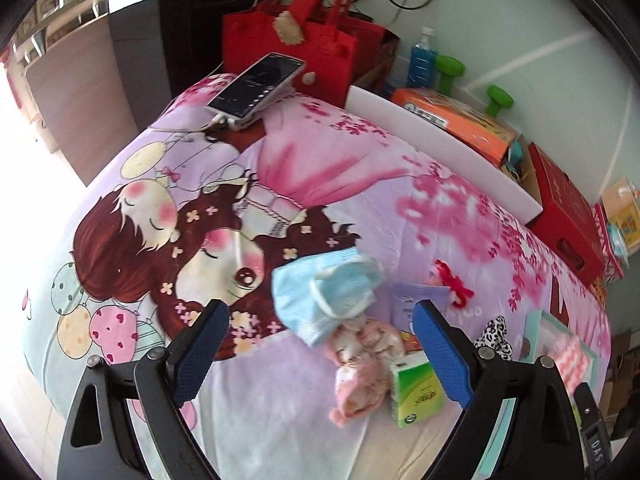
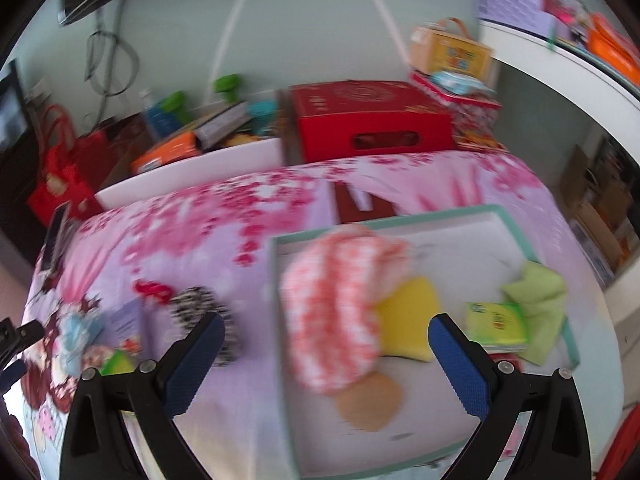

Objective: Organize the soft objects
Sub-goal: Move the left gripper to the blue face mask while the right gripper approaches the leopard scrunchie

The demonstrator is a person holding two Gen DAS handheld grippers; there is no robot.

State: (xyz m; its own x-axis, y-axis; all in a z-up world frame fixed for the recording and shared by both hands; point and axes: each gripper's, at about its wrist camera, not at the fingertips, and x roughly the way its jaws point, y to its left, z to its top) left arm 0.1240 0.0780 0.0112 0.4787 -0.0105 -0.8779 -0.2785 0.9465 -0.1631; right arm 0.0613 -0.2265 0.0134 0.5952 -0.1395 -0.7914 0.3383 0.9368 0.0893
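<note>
Hovering low over the bed, the left gripper (image 1: 322, 354) has its jaws spread wide and empty, framing a small heap of soft things that lies just beyond its tips. A blue face mask (image 1: 326, 294) rests on top, overlapping a pink plush toy (image 1: 362, 368) at its near end, and a green tissue pack (image 1: 414, 392) stands touching the toy's right side, close to the right blue pad. That framing suggests the mask or toy is the next pick; the tissue pack may get nudged if the jaws close there. Behind the heap lie a purple packet (image 1: 412, 300), a red bow (image 1: 454, 282) and, to the right, a leopard-print scrunchie (image 1: 496, 334). Far left on the cartoon bedspread (image 1: 160, 216) sits a phone (image 1: 256, 86), well clear, with a red bag (image 1: 288, 52) beyond it.

From the right wrist, blurred, the right gripper (image 2: 326, 360) is likewise open and holding nothing, poised above the near edge of a teal-rimmed tray (image 2: 496, 211). The tray appears to be the collecting place: inside lie a pink-and-white patterned cloth (image 2: 336, 308), a yellow sponge (image 2: 408, 322) touching it, a second green tissue pack (image 2: 496, 326), a light green cloth (image 2: 540, 300) and a tan round pad (image 2: 370, 404). The unsorted heap shows at far left. A red box (image 2: 368, 120) stands beyond the bed.
</note>
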